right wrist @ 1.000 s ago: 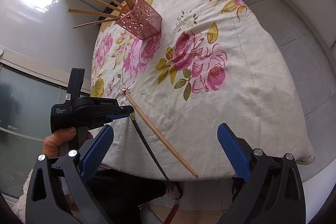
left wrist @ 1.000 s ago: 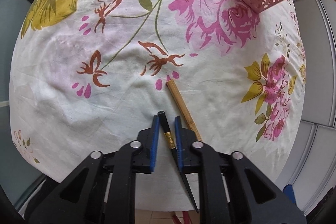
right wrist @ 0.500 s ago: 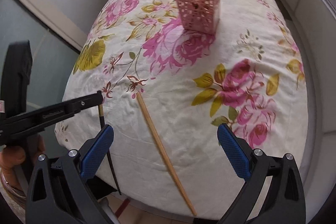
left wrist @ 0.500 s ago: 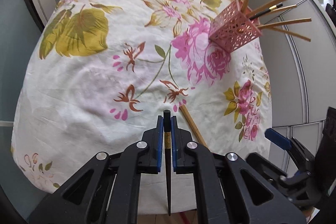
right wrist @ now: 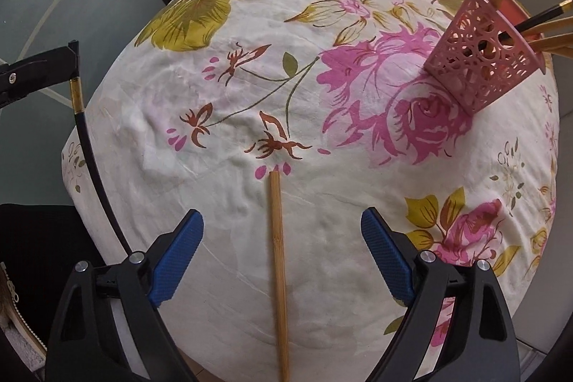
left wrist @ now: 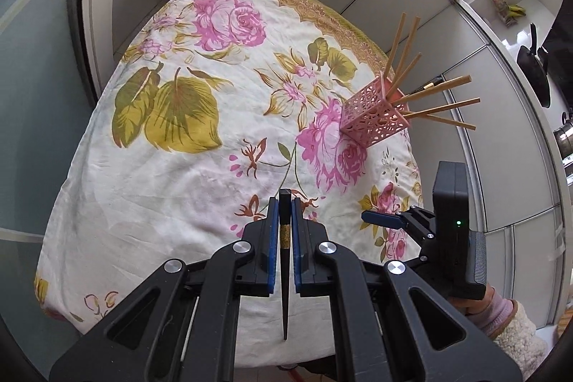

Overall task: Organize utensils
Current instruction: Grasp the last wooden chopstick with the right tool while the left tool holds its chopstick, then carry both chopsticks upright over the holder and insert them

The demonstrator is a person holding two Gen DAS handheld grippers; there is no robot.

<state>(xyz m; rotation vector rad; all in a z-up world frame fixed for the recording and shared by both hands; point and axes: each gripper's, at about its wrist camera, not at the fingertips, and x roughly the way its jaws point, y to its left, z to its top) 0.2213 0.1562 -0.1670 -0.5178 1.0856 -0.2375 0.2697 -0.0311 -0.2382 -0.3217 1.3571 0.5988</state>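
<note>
Nowhere legible writing: left gripper point(left wrist: 282, 221) clamps black chopstick point(left wrist: 285, 260); right gripper point(right wrist: 283, 235) closing.

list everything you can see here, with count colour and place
black lacquered chopstick with gold band: one, clamped in the left gripper, off the table
pale bamboo chopstick: one, lying on the cloth between the right gripper's closing jaws, not touched
pink perforated plastic holder: one, far right of the table, chopsticks inside
floral white tablecloth: one, covers the table
left gripper: black, blue pads, shut on the black chopstick
right gripper: black, blue pads, over the bamboo chopstick
sleeve: cream fleece, at the right gripper
</note>
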